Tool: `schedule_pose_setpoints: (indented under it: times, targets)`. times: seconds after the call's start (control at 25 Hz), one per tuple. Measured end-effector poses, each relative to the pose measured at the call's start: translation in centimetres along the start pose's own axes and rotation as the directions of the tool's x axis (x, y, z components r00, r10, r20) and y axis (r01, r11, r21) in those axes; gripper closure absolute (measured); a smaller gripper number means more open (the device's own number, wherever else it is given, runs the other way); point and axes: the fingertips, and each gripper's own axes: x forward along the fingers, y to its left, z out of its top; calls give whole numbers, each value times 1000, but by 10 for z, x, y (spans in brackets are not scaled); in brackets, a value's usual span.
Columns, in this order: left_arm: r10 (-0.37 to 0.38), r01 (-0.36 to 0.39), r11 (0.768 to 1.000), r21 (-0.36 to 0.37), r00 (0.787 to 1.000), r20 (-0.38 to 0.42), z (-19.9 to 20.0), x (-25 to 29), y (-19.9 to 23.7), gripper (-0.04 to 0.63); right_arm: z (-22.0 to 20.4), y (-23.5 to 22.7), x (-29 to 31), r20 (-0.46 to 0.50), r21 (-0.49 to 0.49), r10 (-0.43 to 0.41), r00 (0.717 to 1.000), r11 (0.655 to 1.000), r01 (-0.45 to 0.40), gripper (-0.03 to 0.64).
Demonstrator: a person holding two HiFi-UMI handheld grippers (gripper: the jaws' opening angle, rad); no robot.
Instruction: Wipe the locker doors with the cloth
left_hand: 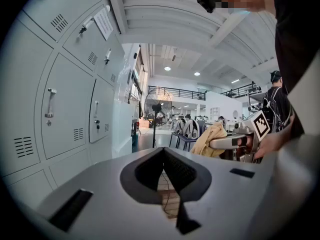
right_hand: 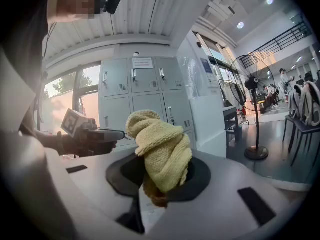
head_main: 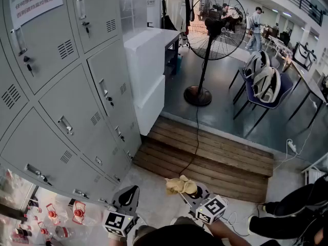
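We hold the crumpled yellow terry cloth [right_hand: 159,149] pinched in our right gripper [head_main: 190,190], clear of the grey metal locker doors [head_main: 77,101] on our left. Our left gripper [head_main: 129,195], nearer the lockers, has its jaws pressed together on nothing.

The paper notice [head_main: 32,1] on the lockers [head_main: 77,101] is cut off at top.

industrial hall: grey lockers [head_main: 77,86], standing fan [head_main: 215,24].
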Motion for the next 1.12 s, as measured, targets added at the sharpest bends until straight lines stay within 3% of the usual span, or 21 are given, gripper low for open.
schedule_pose_setpoints:
  times: [0.12, 0.44, 0.6, 0.84, 1.12]
  targets:
    - [-5, 4, 1000, -17, 1000, -23, 6, 18, -23, 586, 2, -19, -19, 5, -3, -1, 1000, 1000, 1, 532]
    - [-44, 46, 998, 39, 998, -52, -5, 65, -68, 586, -14, -70, -64, 26, 40, -37, 999, 999, 36, 532]
    - [-46, 49, 998, 33, 995, -86, -6, 82, -85, 586, -23, -90, -79, 24, 38, -56, 998, 998, 55, 531]
    - [-49, 57, 996, 63, 992, -113, -7, 97, -88, 586, -26, -104, -81, 40, 79, -66, 997, 995, 62, 531]
    - [-67, 70, 997, 25, 991, -116, -19, 137, -55, 586, -24, -128, -54, 25, 101, -116, 993, 988, 113, 531]
